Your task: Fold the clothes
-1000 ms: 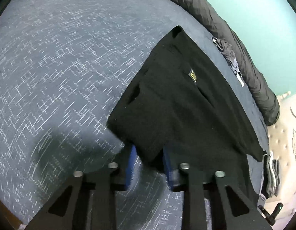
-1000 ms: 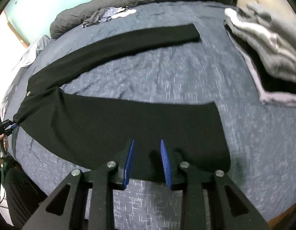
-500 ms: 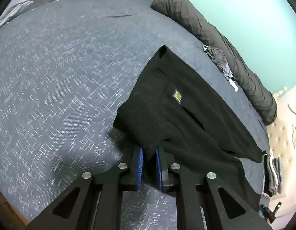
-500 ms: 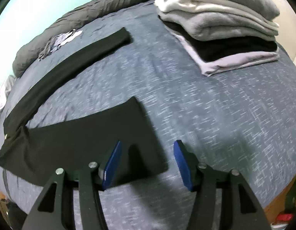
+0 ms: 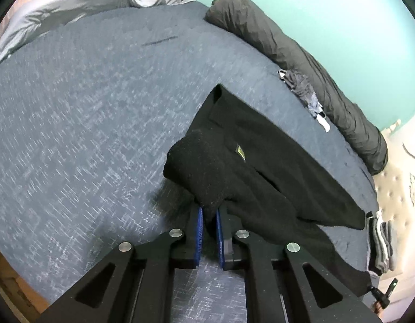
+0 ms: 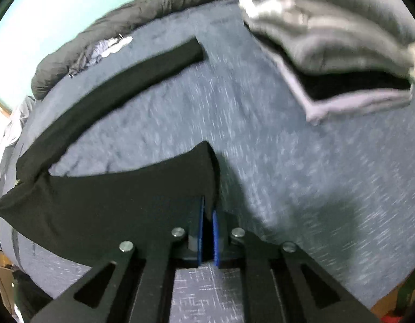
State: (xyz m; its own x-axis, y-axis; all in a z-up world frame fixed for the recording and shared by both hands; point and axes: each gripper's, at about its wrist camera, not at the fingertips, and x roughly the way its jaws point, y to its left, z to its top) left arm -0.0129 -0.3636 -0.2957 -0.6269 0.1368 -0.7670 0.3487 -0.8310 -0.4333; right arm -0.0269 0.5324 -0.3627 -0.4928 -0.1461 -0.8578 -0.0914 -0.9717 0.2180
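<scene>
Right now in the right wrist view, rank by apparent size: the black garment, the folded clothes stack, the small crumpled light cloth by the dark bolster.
1. black garment, largest.
2. folded clothes stack, smaller, though blurred.
3. crumpled light cloth, smallest; it lies farthest away.

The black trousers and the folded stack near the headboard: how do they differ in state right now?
The black trousers lie spread out, legs apart; the folded stack is piled in neat layers. The trousers are pinched at the waist by the left gripper and at a leg hem by the right gripper; nothing touches the stack. The trousers are all black; the stack is mostly grey. Both lie on the blue bedspread.
</scene>
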